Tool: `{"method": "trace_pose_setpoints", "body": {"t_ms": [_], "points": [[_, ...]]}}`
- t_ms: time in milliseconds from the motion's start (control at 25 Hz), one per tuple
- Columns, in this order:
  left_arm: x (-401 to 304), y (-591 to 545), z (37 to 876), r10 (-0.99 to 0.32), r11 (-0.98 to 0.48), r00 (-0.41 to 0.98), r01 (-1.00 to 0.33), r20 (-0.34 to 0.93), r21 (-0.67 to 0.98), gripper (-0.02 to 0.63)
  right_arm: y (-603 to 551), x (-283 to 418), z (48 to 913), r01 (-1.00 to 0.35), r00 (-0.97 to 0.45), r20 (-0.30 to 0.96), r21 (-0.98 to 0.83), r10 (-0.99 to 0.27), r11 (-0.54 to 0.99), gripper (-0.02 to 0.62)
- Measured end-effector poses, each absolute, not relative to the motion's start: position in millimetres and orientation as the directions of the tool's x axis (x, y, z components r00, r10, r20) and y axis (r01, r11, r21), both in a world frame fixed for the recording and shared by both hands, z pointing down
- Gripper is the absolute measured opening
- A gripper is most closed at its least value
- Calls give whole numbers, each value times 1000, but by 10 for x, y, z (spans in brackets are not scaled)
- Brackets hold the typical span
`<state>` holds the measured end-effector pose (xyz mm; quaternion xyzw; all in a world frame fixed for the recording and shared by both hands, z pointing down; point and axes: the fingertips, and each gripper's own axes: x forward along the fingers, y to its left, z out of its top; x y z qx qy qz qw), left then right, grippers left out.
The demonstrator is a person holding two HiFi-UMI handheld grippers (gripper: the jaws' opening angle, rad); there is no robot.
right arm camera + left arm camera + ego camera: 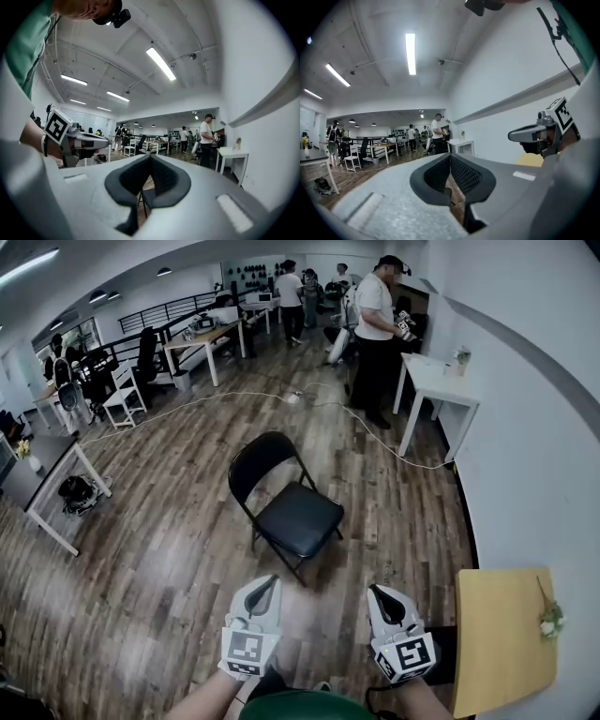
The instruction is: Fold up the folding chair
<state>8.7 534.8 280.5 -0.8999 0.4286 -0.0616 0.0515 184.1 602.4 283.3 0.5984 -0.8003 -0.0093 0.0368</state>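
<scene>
- Judging this as the pre-grasp step: folding chair (300,519) standing unfolded, untouched.
- Left gripper (265,585) and right gripper (379,594) hovering short of the chair, both clenched on nothing.
- Next move probably calling for opened jaws and gripping the seat front.

One folding chair (286,502), black. Two grippers: left gripper (269,582) and right gripper (378,591). One white table (441,381) at the right wall. One yellow tabletop (502,634), near right. One white chair (124,397), far left. At least four people standing at the far end, counting the nearest person (375,329).

No legible txt, labels or nos. anywhere.
</scene>
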Motion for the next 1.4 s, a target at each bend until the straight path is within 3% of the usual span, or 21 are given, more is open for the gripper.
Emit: {"method": "trace_pose_setpoints", "body": {"t_ms": [480, 960, 1400], "points": [[-433, 4427, 2929, -777, -629, 622, -766, 92, -131, 11, 5166, 1439, 2842, -967, -252, 42, 26, -967, 254, 3], [-1182, 3524, 3250, -729, -679, 678, -697, 95, -231, 12, 4104, 571, 3120, -972, -222, 147, 43, -964, 231, 3], [-1393, 2962, 3384, -685, -716, 724, -650, 79, -254, 12, 3648, 327, 3299, -981, -173, 221, 47, -960, 188, 3]]}}
